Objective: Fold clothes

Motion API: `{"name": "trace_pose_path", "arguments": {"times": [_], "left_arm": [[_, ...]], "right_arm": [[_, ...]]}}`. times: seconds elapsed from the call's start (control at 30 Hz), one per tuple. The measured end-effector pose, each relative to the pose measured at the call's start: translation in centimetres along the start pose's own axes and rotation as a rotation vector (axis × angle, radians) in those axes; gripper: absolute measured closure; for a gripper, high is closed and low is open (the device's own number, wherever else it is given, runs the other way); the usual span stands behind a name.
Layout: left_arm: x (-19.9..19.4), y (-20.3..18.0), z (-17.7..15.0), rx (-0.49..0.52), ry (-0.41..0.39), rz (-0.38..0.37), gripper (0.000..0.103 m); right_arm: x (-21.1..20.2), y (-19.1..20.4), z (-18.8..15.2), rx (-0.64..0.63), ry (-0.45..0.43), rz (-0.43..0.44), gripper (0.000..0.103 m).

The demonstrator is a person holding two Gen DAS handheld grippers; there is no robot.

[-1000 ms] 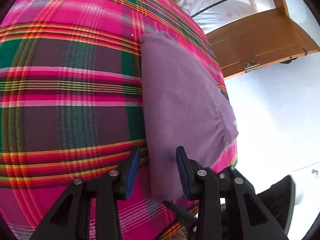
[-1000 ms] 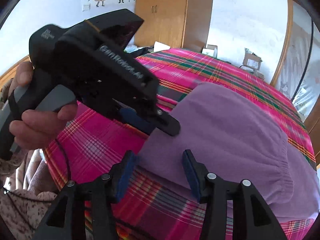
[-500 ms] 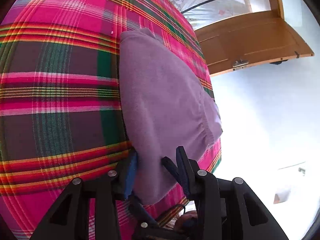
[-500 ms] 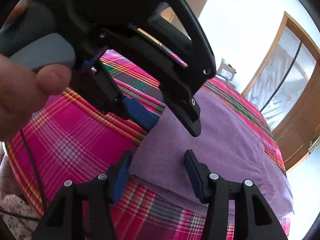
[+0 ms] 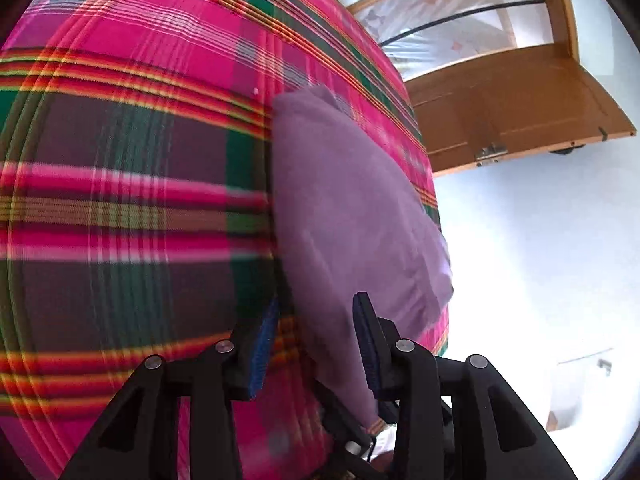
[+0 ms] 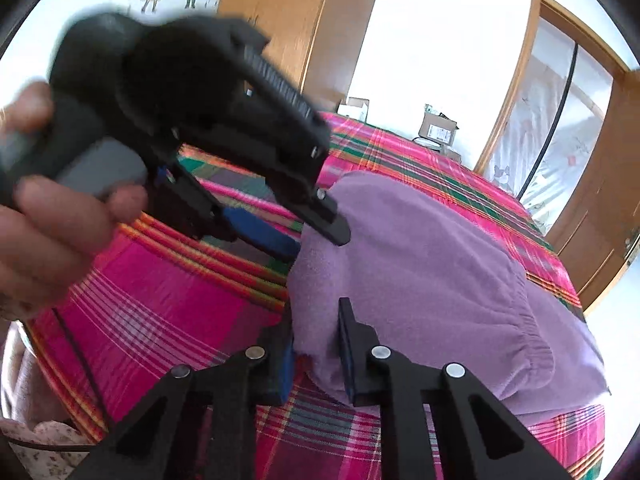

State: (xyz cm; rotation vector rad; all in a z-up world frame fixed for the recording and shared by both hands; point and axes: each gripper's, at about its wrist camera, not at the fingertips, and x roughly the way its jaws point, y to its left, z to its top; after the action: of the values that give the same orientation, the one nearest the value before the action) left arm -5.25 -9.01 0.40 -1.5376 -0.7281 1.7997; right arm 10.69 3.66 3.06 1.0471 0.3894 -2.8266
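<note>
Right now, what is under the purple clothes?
The purple clothes lie on a pink plaid bedspread, which shows all around them. Whatever sits directly beneath the fabric is covered, so I cannot tell.

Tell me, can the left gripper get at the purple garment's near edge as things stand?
Probably yes. The left gripper already has its jaws straddling the purple garment's edge, with nothing between. The right gripper, jaws closing on the corner beside it, sits close but apart.

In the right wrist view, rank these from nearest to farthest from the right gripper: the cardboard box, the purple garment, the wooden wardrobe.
1. Purple garment: its near edge sits between the closing jaws of the right gripper.
2. Cardboard box: beyond the far edge of the plaid bed, upper right.
3. Wooden wardrobe: against the back wall, upper middle; only slightly beyond the box.
</note>
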Motion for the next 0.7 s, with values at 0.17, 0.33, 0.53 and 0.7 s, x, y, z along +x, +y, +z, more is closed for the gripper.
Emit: {"name": "trace_pose_path", "arguments": {"times": [0.17, 0.33, 0.53, 0.7], "left_arm": [[1.0, 0.0, 1.5, -0.011, 0.003, -0.001, 0.064], [2.2, -0.2, 3.2, -0.021, 0.009, -0.04, 0.064], [3.2, -0.7, 3.7, -0.026, 0.037, -0.051, 0.07], [3.4, -0.9, 3.7, -0.027, 0.032, -0.04, 0.09]], "right_arm": [[-0.6, -0.9, -0.2, 0.031, -0.011, 0.036, 0.084], [-0.6, -0.3, -0.1, 0.036, -0.01, 0.048, 0.084], [0.3, -0.5, 0.5, 0.037, 0.003, 0.046, 0.084], [1.0, -0.8, 1.7, 0.044, 0.003, 0.04, 0.085]]}}
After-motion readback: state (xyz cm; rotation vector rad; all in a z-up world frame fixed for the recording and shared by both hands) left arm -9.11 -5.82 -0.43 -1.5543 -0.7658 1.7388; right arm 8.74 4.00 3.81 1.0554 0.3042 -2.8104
